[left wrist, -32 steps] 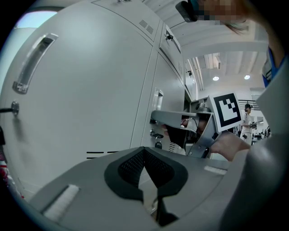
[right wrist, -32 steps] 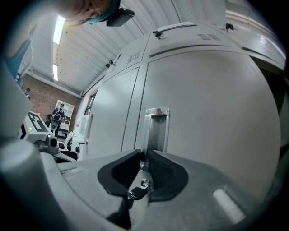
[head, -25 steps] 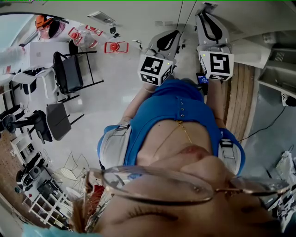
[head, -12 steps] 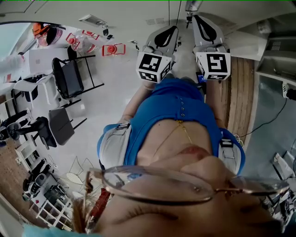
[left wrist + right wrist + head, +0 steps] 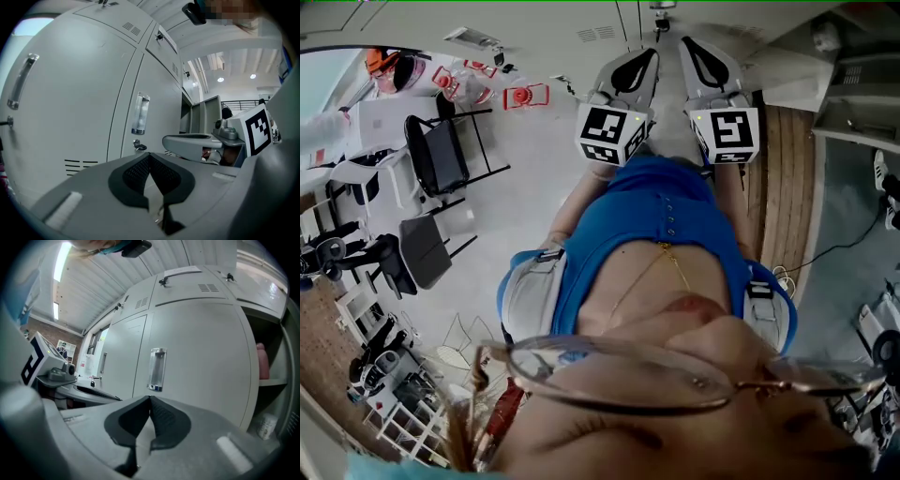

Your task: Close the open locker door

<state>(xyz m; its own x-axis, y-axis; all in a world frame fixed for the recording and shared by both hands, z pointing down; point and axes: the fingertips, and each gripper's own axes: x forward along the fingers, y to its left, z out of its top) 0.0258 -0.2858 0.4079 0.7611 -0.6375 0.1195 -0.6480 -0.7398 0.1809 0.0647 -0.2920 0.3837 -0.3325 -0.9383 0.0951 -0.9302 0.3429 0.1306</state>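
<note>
Locker door, as far as I could judge, was the grey vented panel jutting out at the head view's upper right. How wide it stood I could not tell.

At the far left, folding chairs stood well apart from the work. The left hand-held gripper was held about level toward a row of shut lockers. Its jaws were clenched tip to tip on nothing, and a clear handle showed beyond them. Just beside it, the right hand-held gripper was equally clenched and empty. It faced a shut panel whose recessed handle sat above the jaw tips. To the right of that panel gaped the open compartment, with a pink object on its shelf and a white bottle lower down.

Both tools were probably clenched to make blunt, solid tips for pushing a door, since nothing here needed grasping. Held side by side and level, they were squared to the locker fronts and not reaching for any handle.

The task's door lay to the right of the right hand-held gripper, apart from it and untouched, past the open compartment. The left tool was farther off still, with its partner between it and the door. Closing it seemed likely to fall to the right side.
</note>
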